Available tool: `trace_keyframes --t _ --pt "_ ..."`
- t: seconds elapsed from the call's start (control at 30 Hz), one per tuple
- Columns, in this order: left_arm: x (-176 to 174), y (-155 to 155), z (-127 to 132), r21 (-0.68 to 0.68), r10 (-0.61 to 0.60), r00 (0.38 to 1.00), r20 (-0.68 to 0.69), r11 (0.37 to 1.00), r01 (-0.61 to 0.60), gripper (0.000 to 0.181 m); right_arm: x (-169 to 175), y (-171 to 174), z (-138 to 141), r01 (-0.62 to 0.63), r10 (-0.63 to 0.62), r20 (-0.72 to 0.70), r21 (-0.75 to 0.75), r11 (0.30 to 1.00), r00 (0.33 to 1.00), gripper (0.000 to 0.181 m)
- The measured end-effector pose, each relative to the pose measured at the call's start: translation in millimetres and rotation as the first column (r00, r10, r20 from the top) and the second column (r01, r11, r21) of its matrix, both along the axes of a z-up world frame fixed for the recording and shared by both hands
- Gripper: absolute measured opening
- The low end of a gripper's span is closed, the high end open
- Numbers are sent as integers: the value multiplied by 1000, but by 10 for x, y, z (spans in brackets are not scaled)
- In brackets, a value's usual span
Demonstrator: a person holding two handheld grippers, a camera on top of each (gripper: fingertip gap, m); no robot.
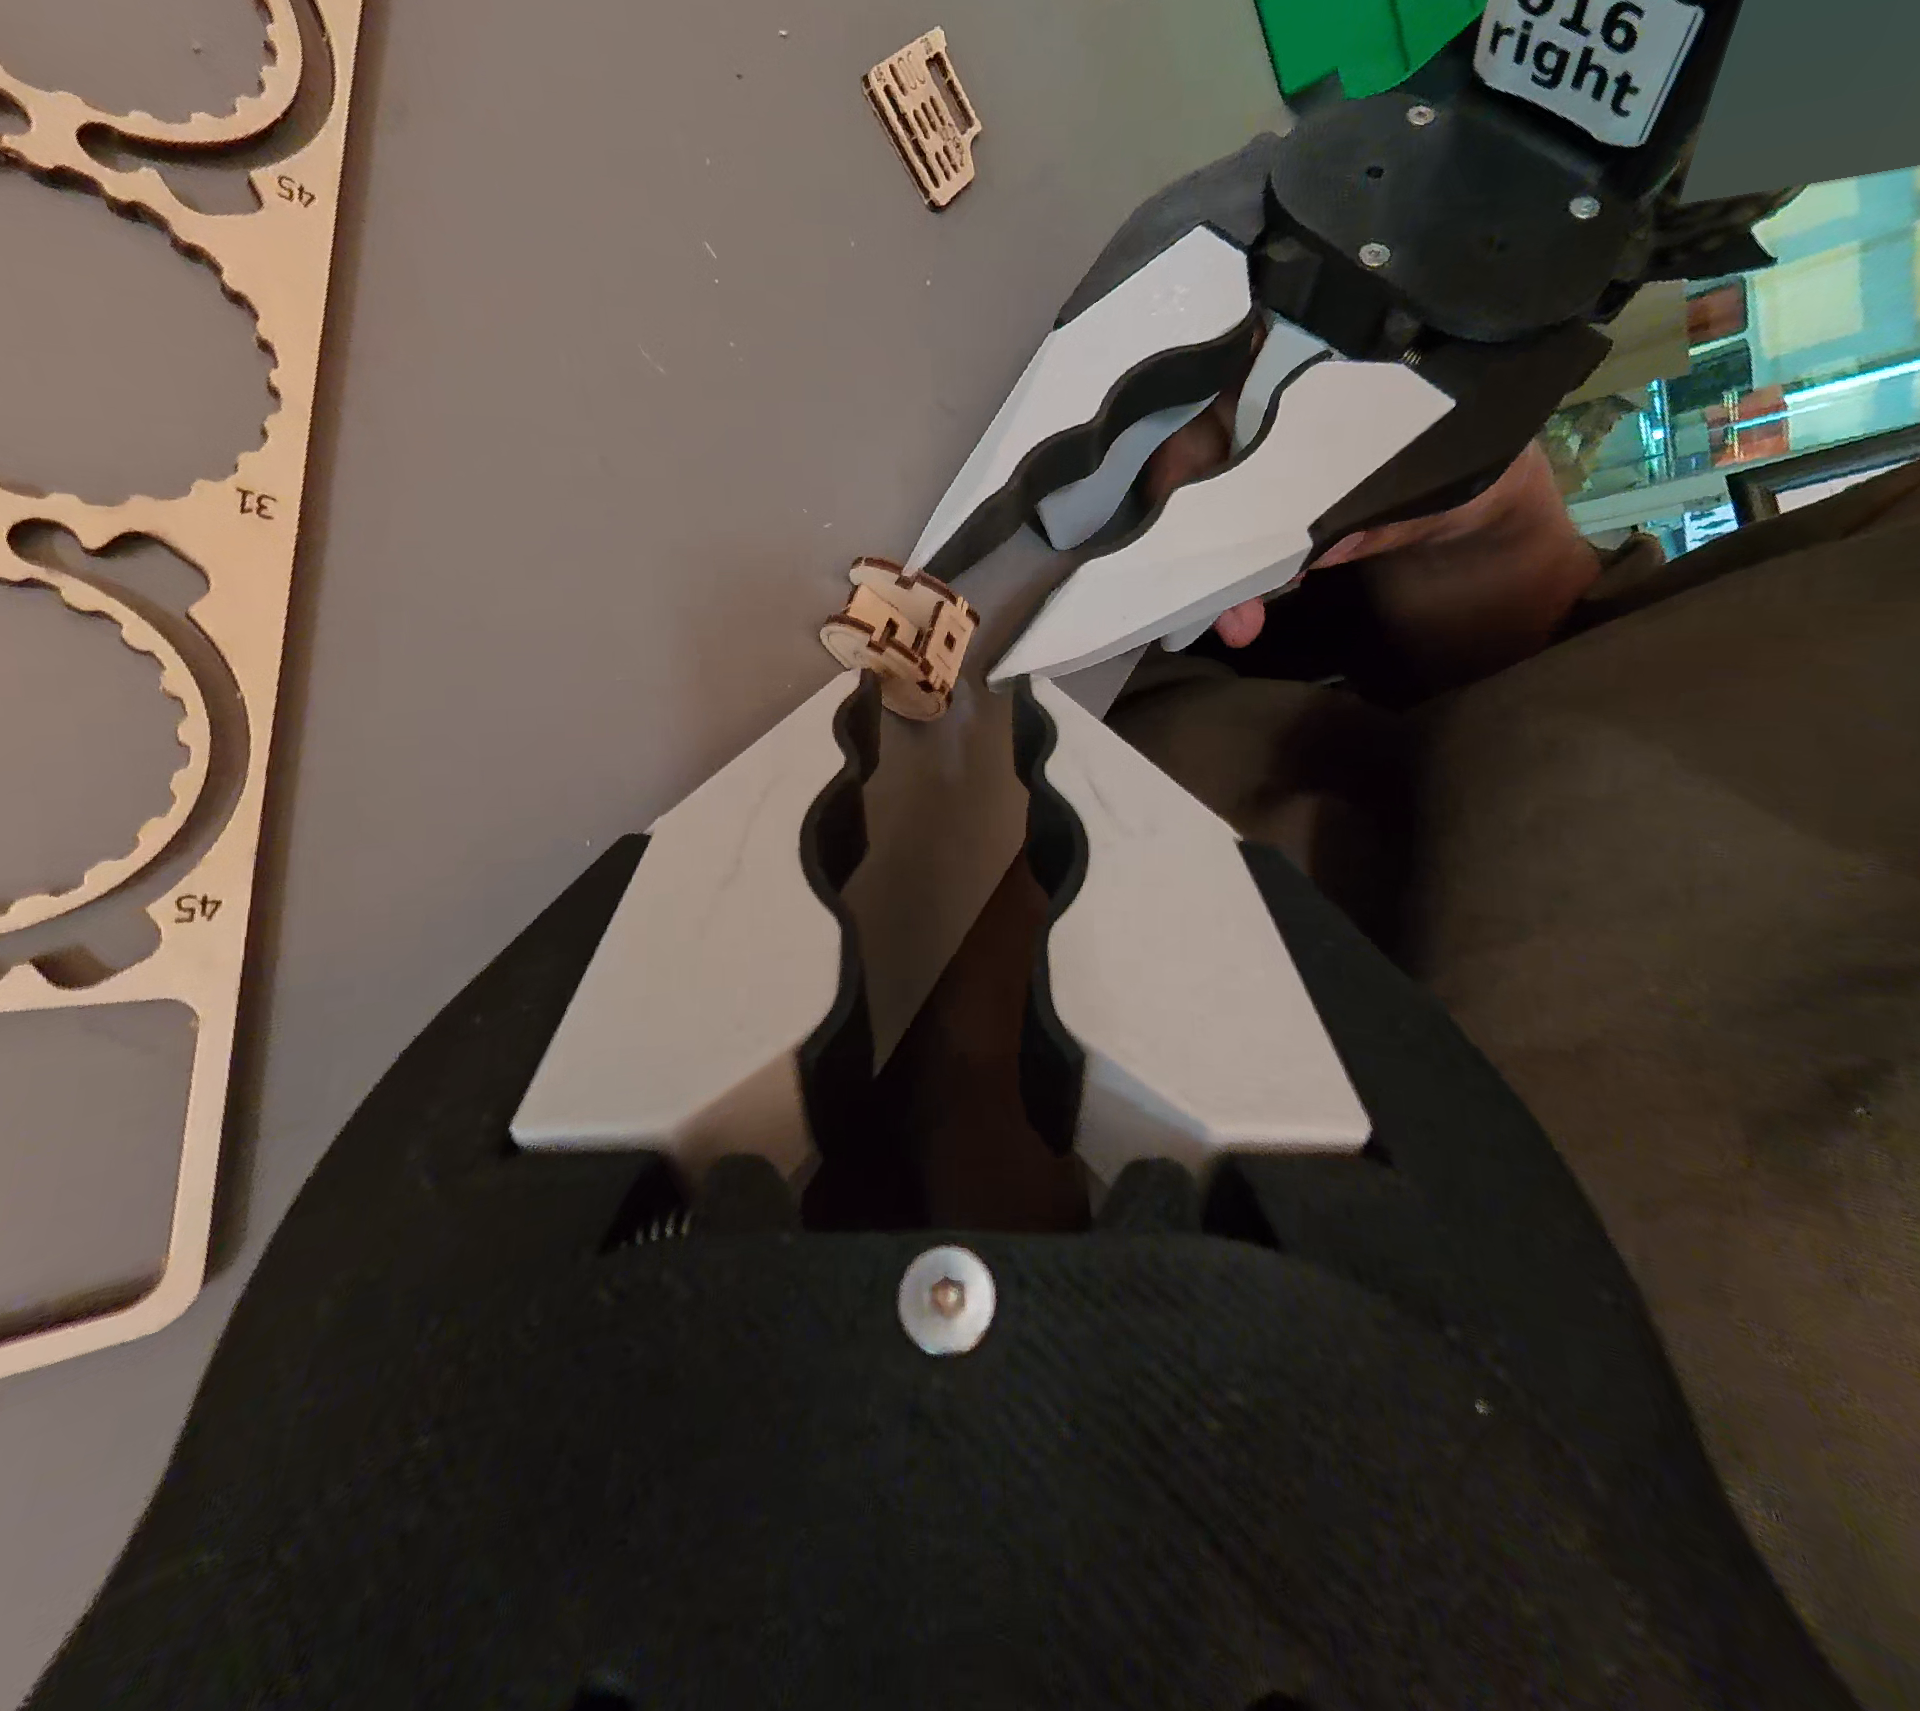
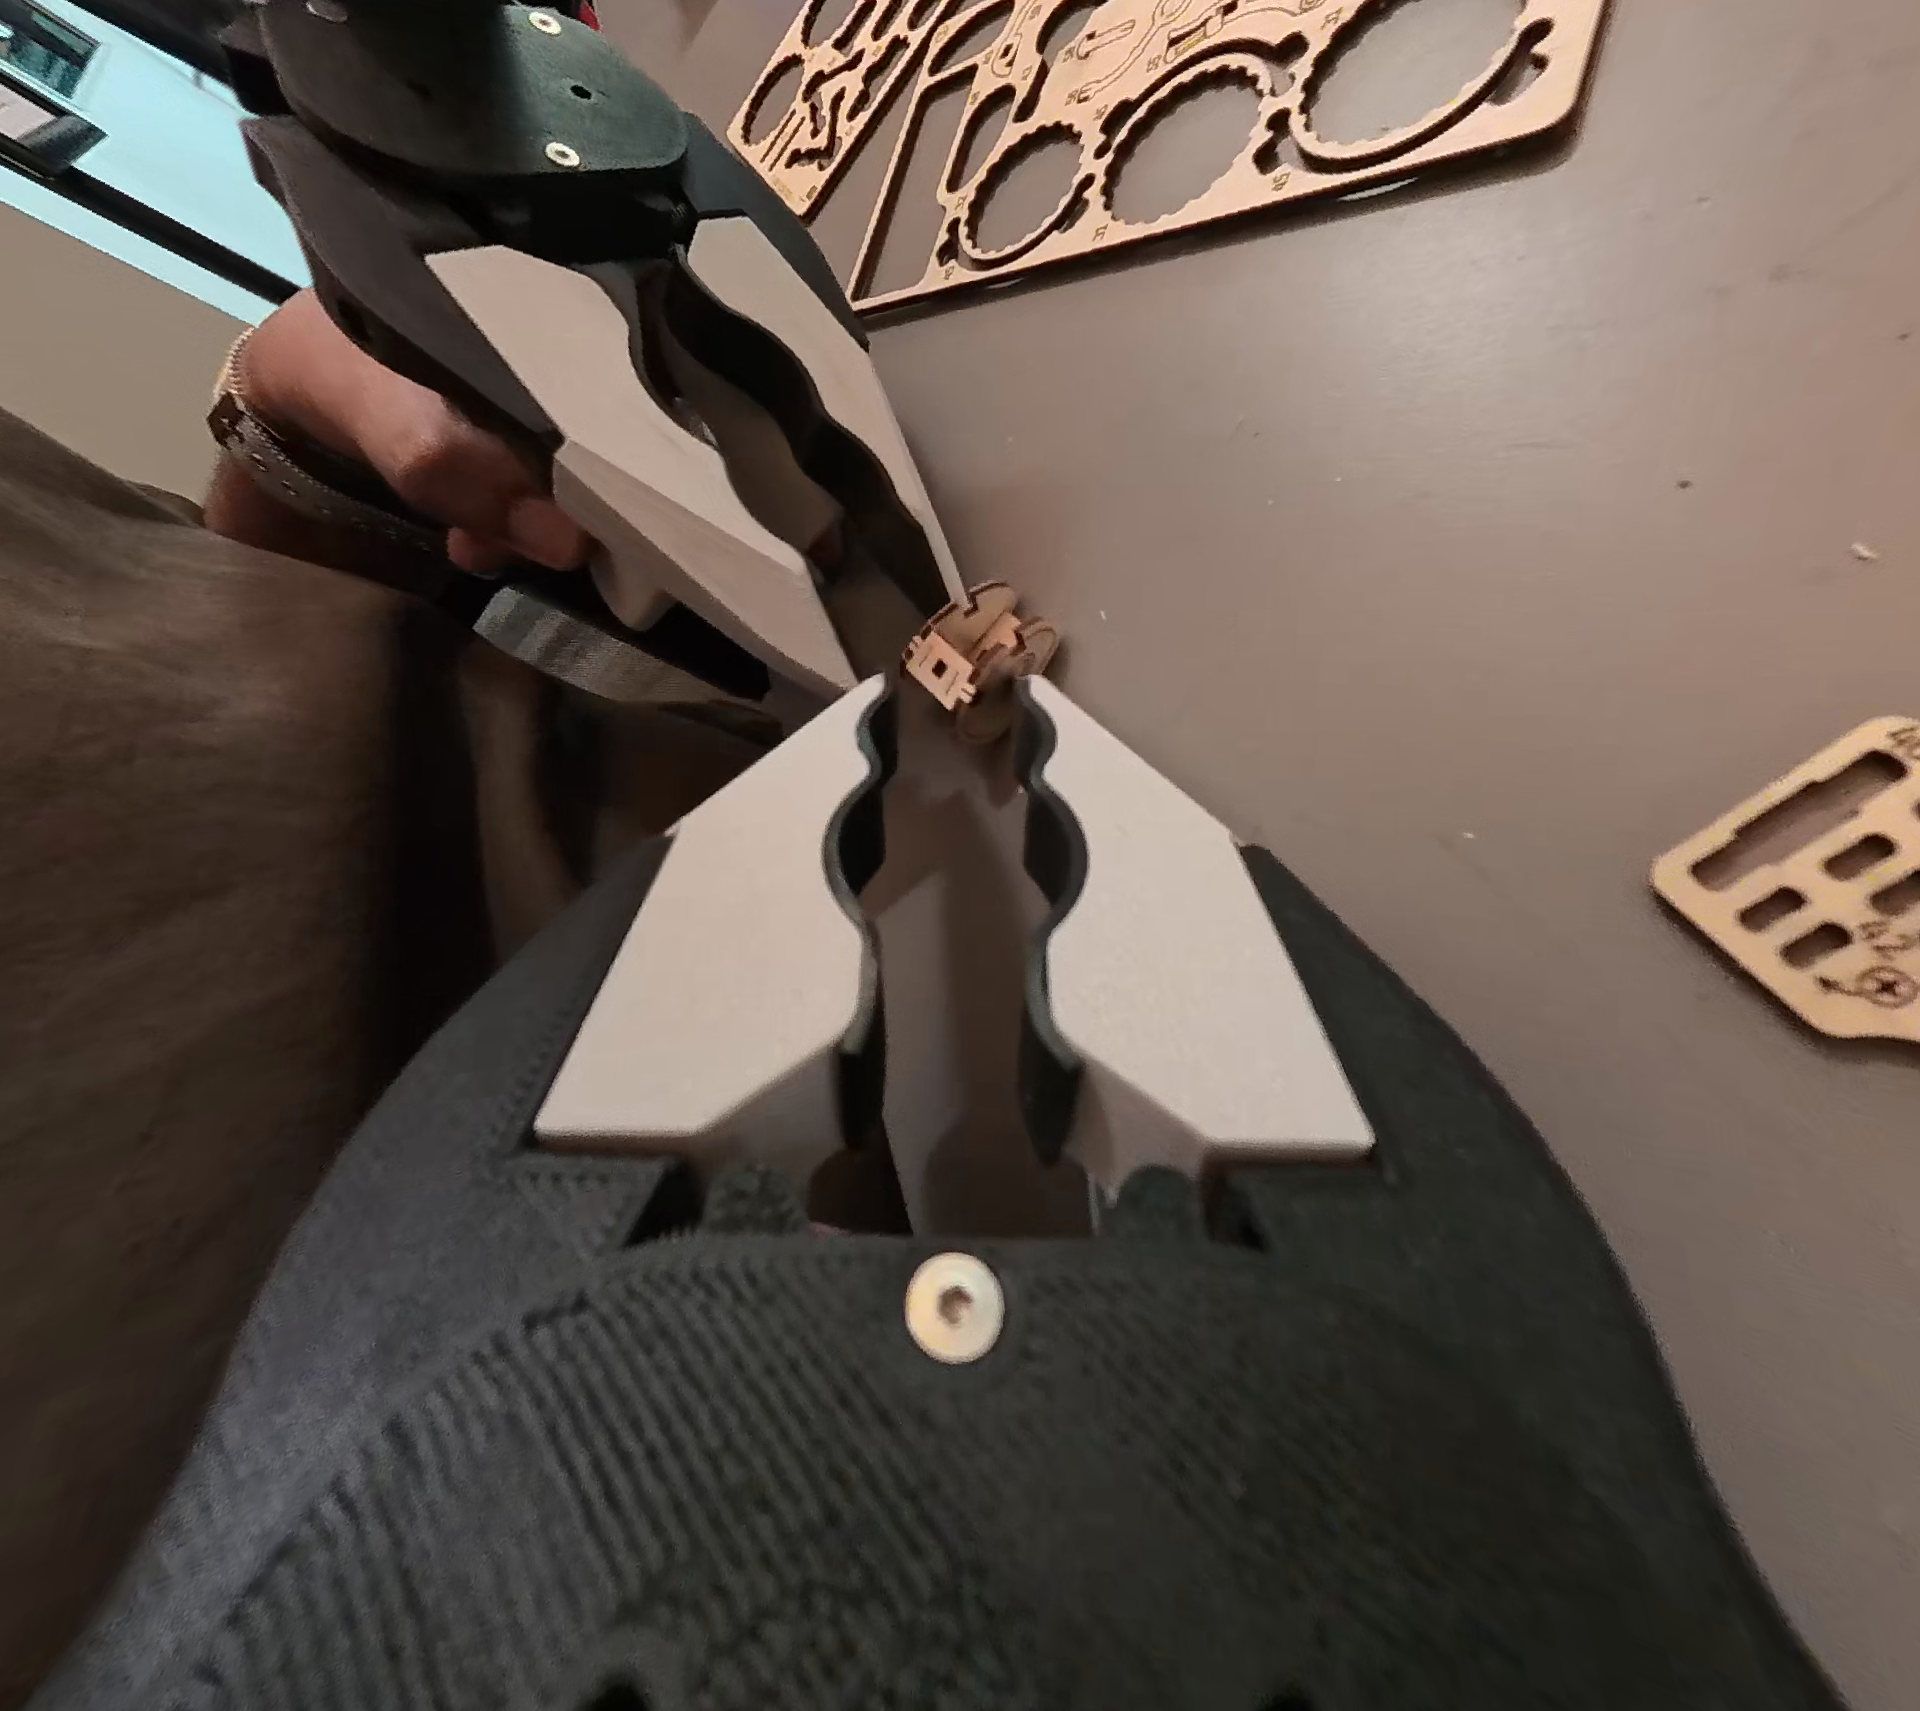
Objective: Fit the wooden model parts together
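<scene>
Small wooden assembly point(image 1: 902, 645) sits between all four fingertips, low over the grey table point(image 1: 582, 373); its joints too tiny to read. Left gripper point(image 1: 940, 693) jaws apart, one tip touching it. Right gripper point(image 2: 961, 693) jaws apart too, flanking it; contact unclear. Punched-out sheet point(image 1: 301, 373) cut off at frame edge; small slotted offcut point(image 1: 923, 115) beyond.

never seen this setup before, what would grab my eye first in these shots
First the small wooden assembly, off the grey table, where the tips of both grippers meet. The left gripper and right gripper both have open jaws, each touching the piece with one fingertip only. Next come the large punched-out wooden sheets with gear-shaped holes lying flat farther back, and a small slotted wooden piece lying alone.
</scene>
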State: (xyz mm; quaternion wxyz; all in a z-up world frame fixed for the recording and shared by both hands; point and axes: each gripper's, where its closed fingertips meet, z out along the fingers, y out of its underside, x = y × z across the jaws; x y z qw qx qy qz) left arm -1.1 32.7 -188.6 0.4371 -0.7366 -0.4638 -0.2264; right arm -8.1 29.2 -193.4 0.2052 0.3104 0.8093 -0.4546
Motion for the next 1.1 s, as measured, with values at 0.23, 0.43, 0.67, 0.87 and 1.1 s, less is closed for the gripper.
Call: trace_keyframes --t 0.23,0.43,0.67,0.87,1.1 --pt "-17 5 -5 -12 7 1000 -20 1000 -7 21 15 9 -14 -17 17 1 21 1000 1000 18" --pt "-30 18 -49 -55 0 1000 -19 998 -1 20 195 -61 -76 -83 82 10 75 994 997 0" --pt "-10 1 26 24 -13 1000 10 1000 12 34 78 42 9 -35 35 16 12 999 999 28" --pt "39 9 14 5 -31 1000 -3 999 31 34 77 59 11 -32 33 -27 26 999 999 30" --pt "49 13 31 36 -21 1000 8 999 20 32 66 36 7 -20 21 -38 24 1000 999 30"
